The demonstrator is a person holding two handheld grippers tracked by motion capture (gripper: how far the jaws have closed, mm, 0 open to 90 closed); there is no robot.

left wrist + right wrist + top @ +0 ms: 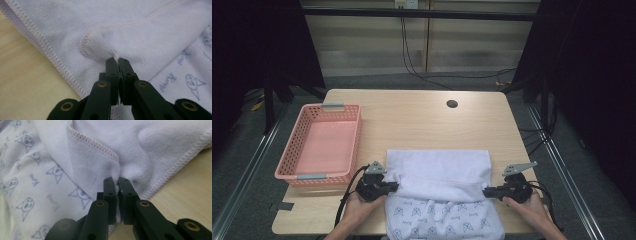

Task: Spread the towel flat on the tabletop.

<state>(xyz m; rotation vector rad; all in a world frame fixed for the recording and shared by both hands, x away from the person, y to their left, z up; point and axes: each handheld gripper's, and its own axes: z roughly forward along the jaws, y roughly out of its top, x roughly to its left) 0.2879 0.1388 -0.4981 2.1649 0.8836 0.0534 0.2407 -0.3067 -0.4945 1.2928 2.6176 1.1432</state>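
White towel (439, 187) lies at the near middle of the table (412, 120), long axis running away from the person toward the far edge. Far half shows its plain side; near half shows the printed side with small blue cat faces. Near end hangs over the table's front edge and is cut off at the bottom of the high view. A bunched fold line crosses the towel from side to side, between the two grippers.

Left gripper (393, 187) is at the towel's left edge, jaws pressed together on a pinch of cloth at a stitched corner; in the left gripper view (117, 60) a bit of white fabric sticks out between the tips. Right gripper (486, 192) is at the right edge, jaws likewise closed on the hemmed edge, cloth puckered at the tips in the right gripper view (117, 180).

Pink basket (319, 145) sits on the left part of the table, just beside the left gripper, apart from the towel. Bare wood beyond the towel up to the far edge; a narrow strip on the right. A dark round hole (452, 104) sits near the far edge. How many layers each gripper holds is hard to tell.
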